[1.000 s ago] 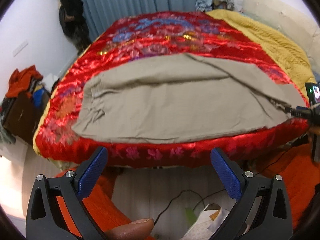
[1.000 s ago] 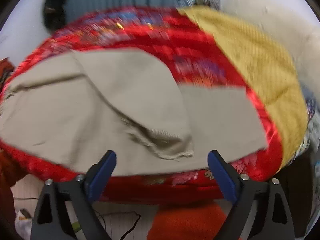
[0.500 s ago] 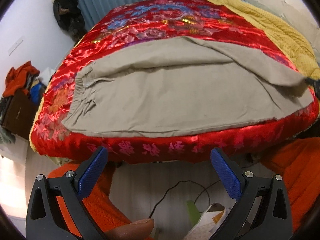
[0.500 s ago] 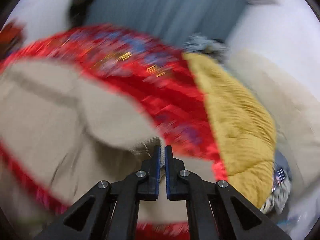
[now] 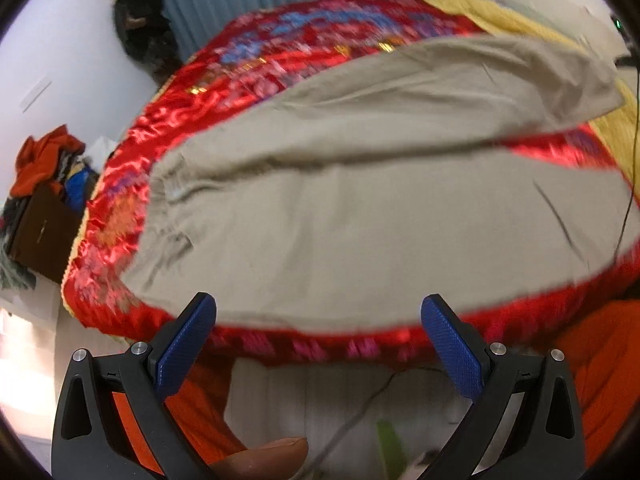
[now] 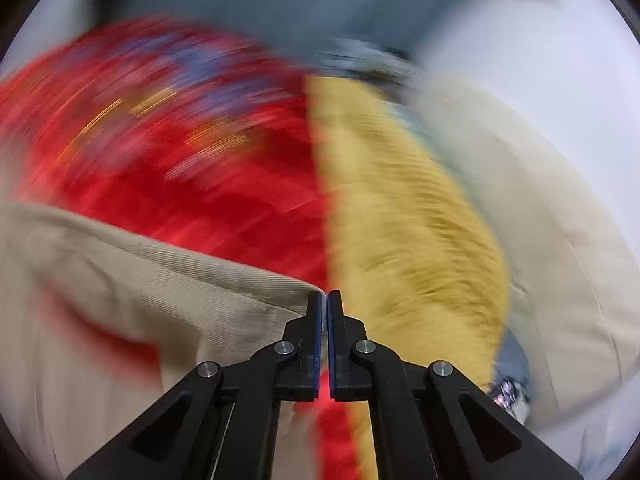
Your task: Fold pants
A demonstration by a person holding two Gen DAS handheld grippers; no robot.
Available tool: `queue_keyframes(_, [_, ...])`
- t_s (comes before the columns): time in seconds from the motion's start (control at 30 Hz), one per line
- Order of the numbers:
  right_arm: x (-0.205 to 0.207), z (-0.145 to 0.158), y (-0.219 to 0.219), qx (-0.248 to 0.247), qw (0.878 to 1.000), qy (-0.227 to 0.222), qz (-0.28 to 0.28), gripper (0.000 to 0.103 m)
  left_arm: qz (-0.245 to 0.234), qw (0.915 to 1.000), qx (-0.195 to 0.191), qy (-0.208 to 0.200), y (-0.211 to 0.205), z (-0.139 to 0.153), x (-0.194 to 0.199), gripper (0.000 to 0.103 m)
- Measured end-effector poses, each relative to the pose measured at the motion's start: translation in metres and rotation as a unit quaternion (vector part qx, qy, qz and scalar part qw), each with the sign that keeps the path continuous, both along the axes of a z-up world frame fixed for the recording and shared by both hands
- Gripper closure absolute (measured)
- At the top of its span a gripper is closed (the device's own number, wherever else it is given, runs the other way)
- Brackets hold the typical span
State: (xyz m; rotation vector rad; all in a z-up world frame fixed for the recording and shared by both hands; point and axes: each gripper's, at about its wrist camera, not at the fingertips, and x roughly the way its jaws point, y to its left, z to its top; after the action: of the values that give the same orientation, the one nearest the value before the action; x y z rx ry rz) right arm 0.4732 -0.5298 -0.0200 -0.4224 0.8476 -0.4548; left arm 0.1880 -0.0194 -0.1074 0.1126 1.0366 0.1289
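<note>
While the left claw [image 5: 318, 336] waits wide open and holds nothing at the bottom of its frame, the right claw [image 6: 324, 304] is pinched tight on a corner of the tan pants [image 5: 360, 216], which lie spread across the middle on the red bed cover [image 5: 304, 52].

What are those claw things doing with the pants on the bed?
A person is folding tan pants spread on a shiny red bedspread. The right claw is shut on the end of one pant leg, which looks raised off the bed next to a yellow blanket. The left claw is open at the near edge of the bed and holds nothing. The right-hand picture is blurry, so that claw seems to be moving fast.
</note>
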Motion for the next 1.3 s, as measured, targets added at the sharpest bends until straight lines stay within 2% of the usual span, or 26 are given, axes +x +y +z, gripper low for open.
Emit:
queue_keyframes(0.07, [0.034,0.004,-0.024,-0.009,0.999,0.018,-0.048,0.057,0.017,0.9997,-0.006,-0.017,0.013,0.002,0.009,0.001])
queue_keyframes(0.1, [0.042,-0.003,-0.027,-0.012,0.998,0.027,-0.049,0.053,0.029,0.9993,-0.005,-0.024,0.022,-0.001,0.017,0.001])
queue_keyframes(0.17, [0.042,-0.021,-0.015,-0.014,0.999,0.041,-0.031,0.053,0.045,0.9986,-0.001,-0.027,0.037,-0.012,0.033,0.001])
queue_keyframes(0.23, [0.038,-0.049,0.019,0.027,0.998,0.058,0.019,0.053,0.066,0.9970,-0.003,-0.039,0.056,-0.027,0.053,0.001])
queue_keyframes(0.27, [0.040,-0.063,0.038,0.058,0.995,0.072,0.049,0.053,0.077,0.9957,-0.008,-0.051,0.066,-0.035,0.064,0.001])
queue_keyframes(0.33, [0.039,-0.095,0.094,0.122,0.979,0.104,0.129,0.053,0.083,0.9936,-0.013,-0.075,0.077,-0.044,0.077,0.001])
queue_keyframes(0.4, [0.039,-0.121,0.166,0.171,0.949,0.135,0.226,0.053,0.080,0.9908,0.004,-0.109,0.085,-0.064,0.092,0.001])
queue_keyframes(0.47, [0.040,-0.140,0.244,0.193,0.913,0.161,0.320,0.053,0.074,0.9908,0.022,-0.111,0.087,-0.080,0.098,0.001])
queue_keyframes(0.57, [0.056,-0.161,0.371,0.227,0.838,0.206,0.452,0.054,0.060,0.9936,0.035,-0.089,0.092,-0.115,0.100,0.001])
queue_keyframes(0.63, [0.070,-0.173,0.435,0.216,0.807,0.224,0.502,0.055,0.043,0.9958,0.024,-0.078,0.092,-0.131,0.095,0.001])
queue_keyframes(0.73, [0.100,-0.196,0.498,0.193,0.774,0.271,0.539,0.055,0.024,0.9954,0.026,-0.088,0.088,-0.134,0.091,0.001])
queue_keyframes(0.8, [0.118,-0.206,0.525,0.183,0.755,0.297,0.555,0.055,0.021,0.9954,0.020,-0.091,0.087,-0.136,0.091,0.001])
queue_keyframes(0.87, [0.125,-0.214,0.551,0.183,0.730,0.333,0.569,0.055,0.021,0.9957,0.012,-0.090,0.089,-0.136,0.091,0.001])
queue_keyframes(0.93, [0.124,-0.221,0.572,0.169,0.711,0.360,0.580,0.056,0.020,0.9957,0.007,-0.090,0.089,-0.136,0.091,0.001])
queue_keyframes(1.07, [0.126,-0.248,0.595,0.126,0.702,0.403,0.573,0.056,0.017,0.9956,0.006,-0.092,0.092,-0.137,0.091,0.001])
queue_keyframes(1.13, [0.129,-0.258,0.599,0.109,0.701,0.413,0.571,0.060,0.015,0.9956,0.006,-0.093,0.092,-0.137,0.091,0.001])
queue_keyframes(1.2, [0.132,-0.262,0.601,0.114,0.698,0.427,0.563,0.060,0.015,0.9957,0.005,-0.091,0.093,-0.137,0.091,0.001])
queue_keyframes(1.23, [0.132,-0.262,0.601,0.113,0.696,0.436,0.559,0.065,0.015,0.9957,0.005,-0.091,0.093,-0.136,0.091,0.001])
queue_keyframes(1.27, [0.130,-0.262,0.602,0.104,0.692,0.442,0.561,0.080,0.015,0.9957,0.005,-0.091,0.094,-0.136,0.091,0.001])
queue_keyframes(1.3, [0.124,-0.261,0.603,0.085,0.685,0.449,0.567,0.090,0.015,0.9957,0.005,-0.091,0.094,-0.136,0.091,0.001])
